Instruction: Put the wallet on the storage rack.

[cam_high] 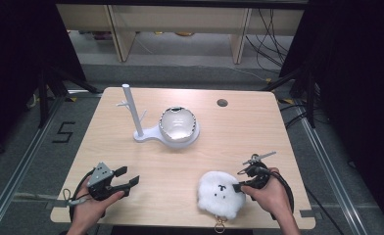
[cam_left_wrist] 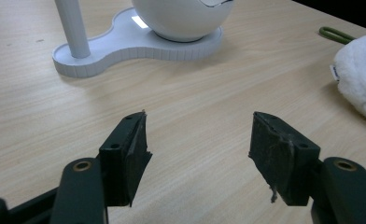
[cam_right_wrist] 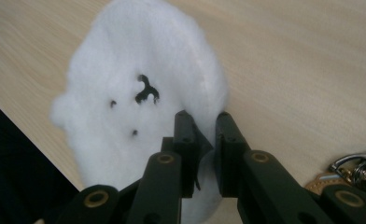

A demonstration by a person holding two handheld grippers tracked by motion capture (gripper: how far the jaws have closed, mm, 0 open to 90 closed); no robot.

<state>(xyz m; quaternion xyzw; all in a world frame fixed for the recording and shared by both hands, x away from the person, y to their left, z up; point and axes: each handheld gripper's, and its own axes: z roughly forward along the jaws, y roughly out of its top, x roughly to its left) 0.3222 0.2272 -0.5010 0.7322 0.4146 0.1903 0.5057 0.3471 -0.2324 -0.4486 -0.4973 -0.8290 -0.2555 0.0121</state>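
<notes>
I have the right gripper [cam_high: 241, 187] pinching the right-hand edge of the fluffy white pouch [cam_high: 220, 194]; in the right gripper view its jaws are pressed nearly together on a fold of the plush rim. So the grasp looks made. What remains, as I judge it, is to lift the pouch and carry it to the white stand [cam_high: 142, 135] at the far middle of the surface [cam_high: 258, 132], perhaps to hang it on the post [cam_high: 132, 110] or set it by the bowl [cam_high: 179, 124].

The pouch lies near the front edge, right of centre, flat with its little stitched face upward. Its long axis runs roughly near-to-far, the gold ring [cam_high: 220, 227] at the near end hanging over the edge.

My left gripper [cam_high: 125, 178] rests at the near left, jaws spread wide and holding nothing, pointing toward the pouch.
</notes>
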